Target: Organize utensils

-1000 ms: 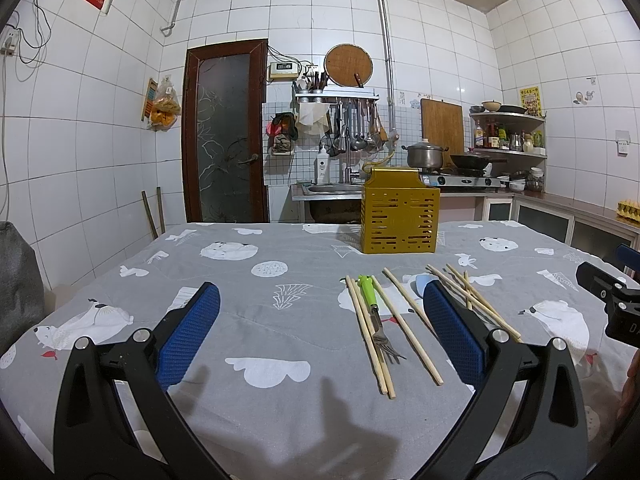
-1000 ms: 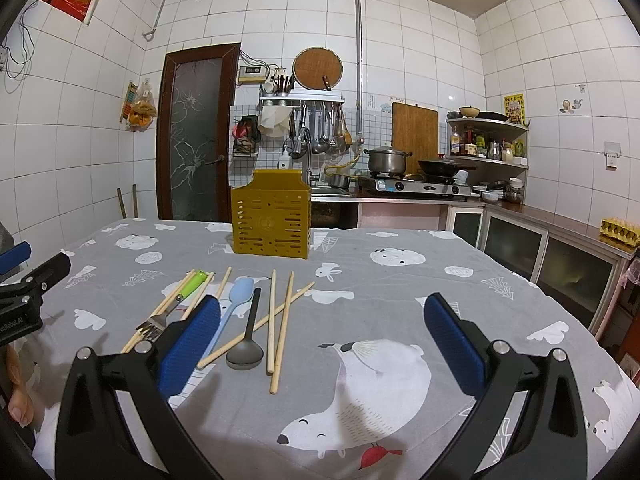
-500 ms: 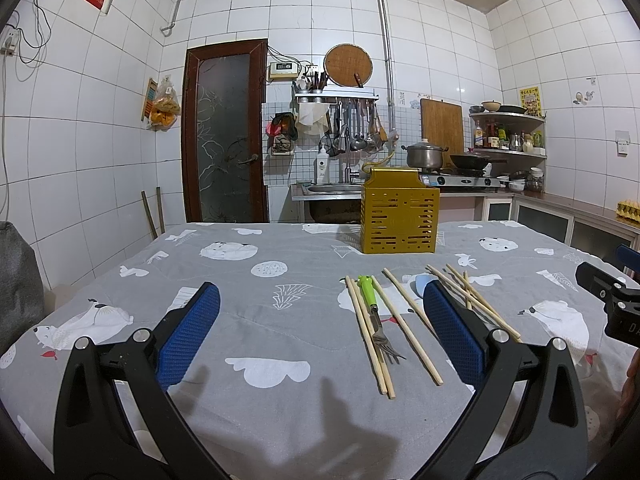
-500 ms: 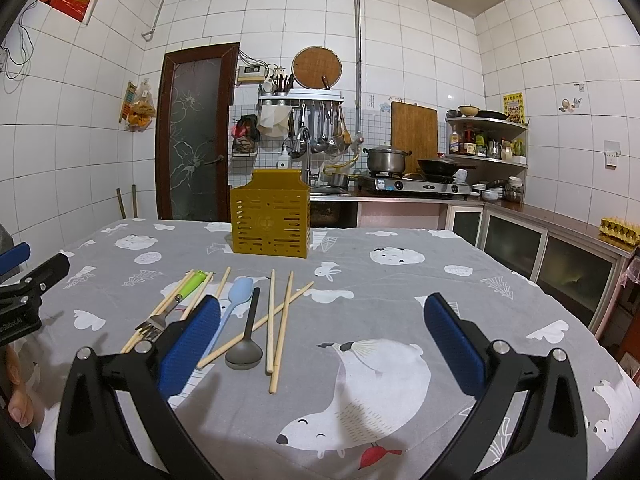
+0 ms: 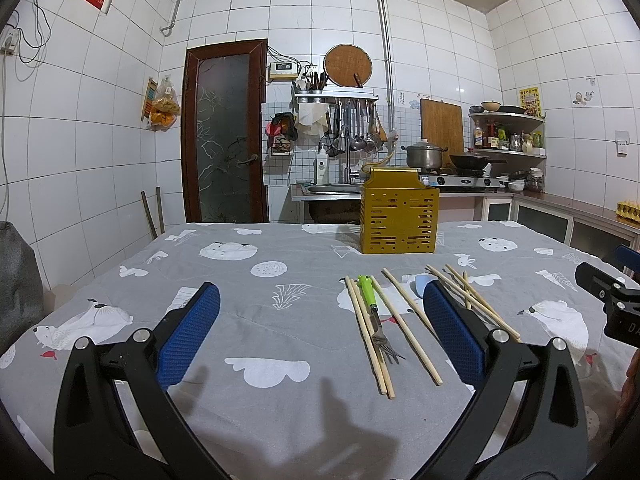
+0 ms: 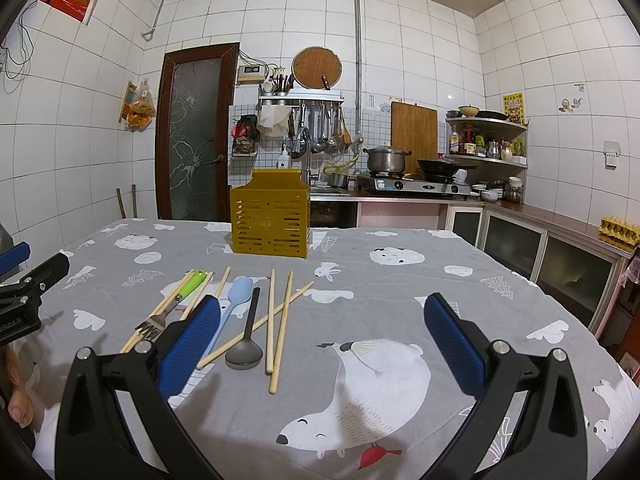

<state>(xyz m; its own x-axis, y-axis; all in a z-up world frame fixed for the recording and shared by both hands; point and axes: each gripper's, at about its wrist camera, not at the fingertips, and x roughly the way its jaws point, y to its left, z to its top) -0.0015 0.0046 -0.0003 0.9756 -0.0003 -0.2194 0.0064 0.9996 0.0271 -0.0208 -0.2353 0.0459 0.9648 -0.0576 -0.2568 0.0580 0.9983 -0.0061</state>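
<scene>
A yellow slotted utensil holder (image 5: 399, 221) (image 6: 270, 221) stands upright at the table's far side. In front of it lie several wooden chopsticks (image 5: 368, 330) (image 6: 281, 328), a green-handled fork (image 5: 374, 313) (image 6: 176, 302), a light blue spoon (image 6: 236, 303) and a dark spoon (image 6: 246, 343). My left gripper (image 5: 320, 324) hovers open over the near table, the fork and chopsticks lying between its fingers' lines of sight. My right gripper (image 6: 320, 328) is open too, low over the cloth, with the utensils just by its left finger (image 6: 188, 344). Neither holds anything.
The table wears a grey cloth with polar bear prints (image 6: 360, 392). Behind it are a sink, hanging ladles, a stove with a pot (image 5: 424, 156) and a dark door (image 5: 224, 132). A person's fingers (image 6: 16, 396) show at the left edge.
</scene>
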